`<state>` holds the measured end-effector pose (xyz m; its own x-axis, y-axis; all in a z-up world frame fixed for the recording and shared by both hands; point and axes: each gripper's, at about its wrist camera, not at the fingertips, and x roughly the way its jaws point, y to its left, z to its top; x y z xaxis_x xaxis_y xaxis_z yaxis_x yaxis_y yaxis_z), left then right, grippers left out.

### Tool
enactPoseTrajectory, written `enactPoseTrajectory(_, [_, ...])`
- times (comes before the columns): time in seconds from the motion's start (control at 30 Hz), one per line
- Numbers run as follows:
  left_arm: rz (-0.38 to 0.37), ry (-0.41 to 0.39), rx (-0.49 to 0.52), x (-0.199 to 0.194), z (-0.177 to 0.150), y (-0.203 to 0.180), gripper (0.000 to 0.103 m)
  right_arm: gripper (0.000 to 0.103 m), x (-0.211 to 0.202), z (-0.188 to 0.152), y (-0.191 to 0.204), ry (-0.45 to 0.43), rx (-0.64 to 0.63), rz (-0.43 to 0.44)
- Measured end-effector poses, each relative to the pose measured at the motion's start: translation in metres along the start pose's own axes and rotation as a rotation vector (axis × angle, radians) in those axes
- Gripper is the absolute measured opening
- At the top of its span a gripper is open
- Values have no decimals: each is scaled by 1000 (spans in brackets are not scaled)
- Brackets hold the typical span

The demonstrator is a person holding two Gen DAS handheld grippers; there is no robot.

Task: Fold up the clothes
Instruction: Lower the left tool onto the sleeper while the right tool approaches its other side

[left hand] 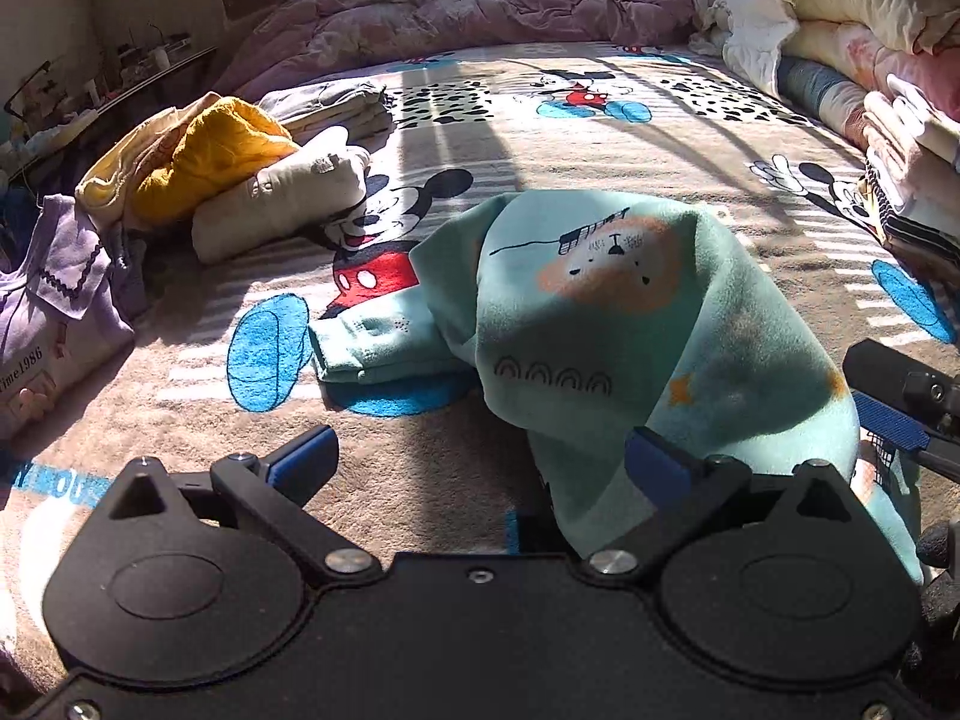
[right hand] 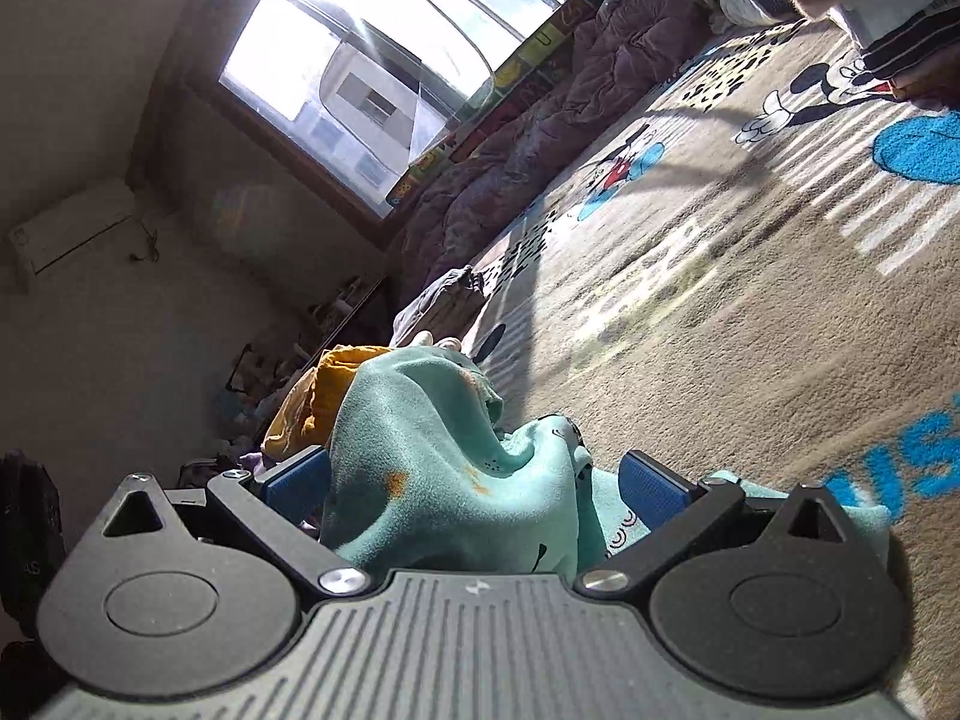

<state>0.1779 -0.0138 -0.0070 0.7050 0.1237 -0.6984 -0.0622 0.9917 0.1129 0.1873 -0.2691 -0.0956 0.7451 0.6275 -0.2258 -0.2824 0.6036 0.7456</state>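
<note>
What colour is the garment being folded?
Teal garment, printed with an orange bear face and small stars; clearest in the left wrist view.

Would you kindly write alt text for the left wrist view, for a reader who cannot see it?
A teal garment printed with a bear face lies humped on a cartoon-mouse blanket, draping over the right finger of the open left tool. A yellow garment and a cream folded garment sit to the left, and the right tool enters at the right edge.

right gripper [right hand: 474, 480] spread | teal garment [right hand: 432, 456] between fingers
</note>
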Motion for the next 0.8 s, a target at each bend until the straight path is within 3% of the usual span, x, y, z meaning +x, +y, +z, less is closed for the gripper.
enactPoseTrajectory(0.2, [0,-60,32,6,32,-12,103,102,9,-2,10,51,-94,-135])
enactPoseTrajectory(0.3, [-10,-57,64,17,50,-23,103,102,10,-3,10,61,-109,-162])
enactPoseTrajectory(0.6, [-25,47,214,70,73,-66,103,102,20,-7,11,110,-201,-372])
enactPoseTrajectory(0.8, [9,145,264,107,60,-76,102,102,21,-8,5,118,-199,-410])
